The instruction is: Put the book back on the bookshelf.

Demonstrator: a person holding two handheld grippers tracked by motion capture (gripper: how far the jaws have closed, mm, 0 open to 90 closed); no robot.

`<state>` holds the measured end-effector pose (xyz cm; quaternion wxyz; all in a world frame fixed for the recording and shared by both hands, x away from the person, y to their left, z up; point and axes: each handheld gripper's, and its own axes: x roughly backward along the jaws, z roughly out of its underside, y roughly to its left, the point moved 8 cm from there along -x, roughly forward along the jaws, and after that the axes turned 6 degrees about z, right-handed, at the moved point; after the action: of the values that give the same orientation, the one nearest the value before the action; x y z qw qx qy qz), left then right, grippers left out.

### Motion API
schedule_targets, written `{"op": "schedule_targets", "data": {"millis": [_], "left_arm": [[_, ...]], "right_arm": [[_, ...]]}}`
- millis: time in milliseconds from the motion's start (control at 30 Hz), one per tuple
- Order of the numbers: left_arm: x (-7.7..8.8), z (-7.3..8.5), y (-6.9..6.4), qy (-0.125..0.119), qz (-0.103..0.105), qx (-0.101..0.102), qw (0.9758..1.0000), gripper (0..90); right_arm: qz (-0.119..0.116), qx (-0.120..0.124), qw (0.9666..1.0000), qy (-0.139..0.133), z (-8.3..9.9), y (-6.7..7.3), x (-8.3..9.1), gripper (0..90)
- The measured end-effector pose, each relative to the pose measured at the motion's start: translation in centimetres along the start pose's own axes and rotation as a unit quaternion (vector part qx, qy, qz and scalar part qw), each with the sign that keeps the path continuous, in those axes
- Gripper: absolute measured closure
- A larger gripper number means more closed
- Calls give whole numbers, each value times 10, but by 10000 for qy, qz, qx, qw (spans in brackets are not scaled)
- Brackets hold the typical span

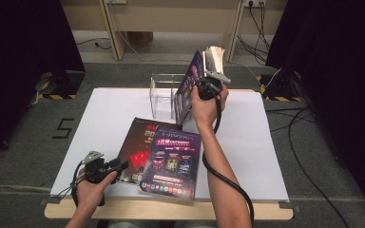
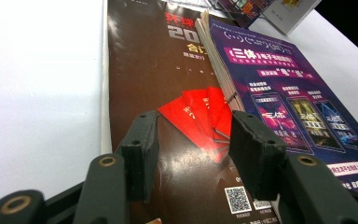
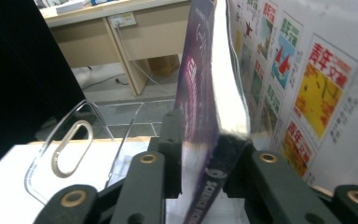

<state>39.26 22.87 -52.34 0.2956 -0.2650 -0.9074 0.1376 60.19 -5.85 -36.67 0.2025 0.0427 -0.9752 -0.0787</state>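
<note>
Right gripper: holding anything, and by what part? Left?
The right gripper has the upright purple magazine between its jaws at the spine edge; whether the pads press cannot be told. The left gripper holds nothing, open over the brown magazine.

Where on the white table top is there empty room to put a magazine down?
The white sheet is bare left of the clear holder and right of the purple magazine, toward the table's right edge. The middle is crowded: two magazines lie stacked there, overlapping.
</note>
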Motion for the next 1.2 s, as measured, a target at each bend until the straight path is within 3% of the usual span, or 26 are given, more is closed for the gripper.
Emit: {"op": "schedule_targets", "data": {"millis": [700,833,933,1200], "left_arm": [[-1,0,0,19,1,-6,10000,511],[-1,0,-1,21,4,-10,10000,510],[0,0,0,11,-1,-3,10000,510],[0,0,1,1,-4,6,10000,512]], "right_arm": [[-266,-402,9984,311,22,-5,3,694],[-282,-510,9972,476,21,-5,2,820],[-308,-696,9954,574,19,-6,2,841],[-253,-612,9972,336,11,-2,3,845]]}}
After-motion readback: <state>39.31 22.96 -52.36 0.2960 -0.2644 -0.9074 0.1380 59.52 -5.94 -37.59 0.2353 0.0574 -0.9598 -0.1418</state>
